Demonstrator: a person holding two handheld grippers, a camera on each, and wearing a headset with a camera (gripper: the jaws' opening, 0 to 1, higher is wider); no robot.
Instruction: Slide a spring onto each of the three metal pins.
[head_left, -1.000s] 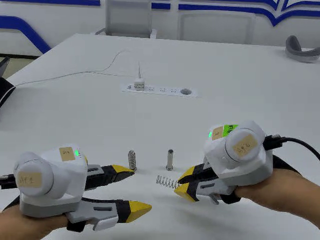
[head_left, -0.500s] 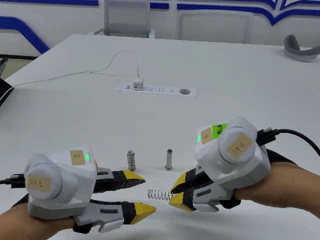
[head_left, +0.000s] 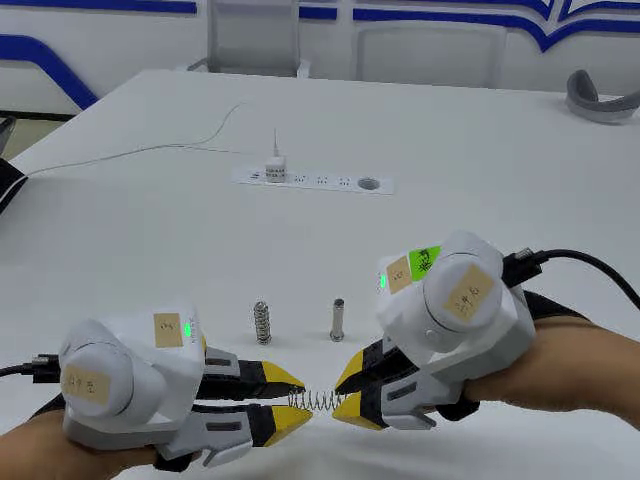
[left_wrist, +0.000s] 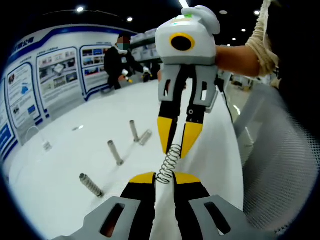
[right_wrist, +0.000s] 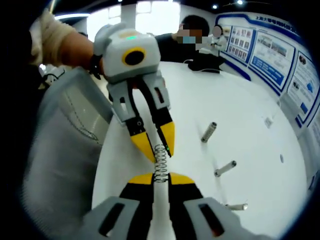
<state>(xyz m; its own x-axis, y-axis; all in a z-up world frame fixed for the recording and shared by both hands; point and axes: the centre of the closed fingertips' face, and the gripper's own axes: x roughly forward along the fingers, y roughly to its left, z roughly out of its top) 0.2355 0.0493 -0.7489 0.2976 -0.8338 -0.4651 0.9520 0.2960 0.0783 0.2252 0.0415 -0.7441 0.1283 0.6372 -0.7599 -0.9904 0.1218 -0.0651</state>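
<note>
Head view: spring low centre, level above bench. Right claw pinches one end. Left claw narrow round other end, grip unclear. Sprung pin, bare pin above.
Left gripper view: far pin upper left, also bare.
Right gripper view: spring bridges both tip pairs.
Likely re-grip step; next, upend spring over bare pin.
Half second earlier left claw wide, spring end free.

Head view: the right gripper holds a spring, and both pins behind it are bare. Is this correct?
Not quite: the head view shows the left pin already wearing a spring; only the right pin is bare. The right gripper does hold the loose spring.
</note>
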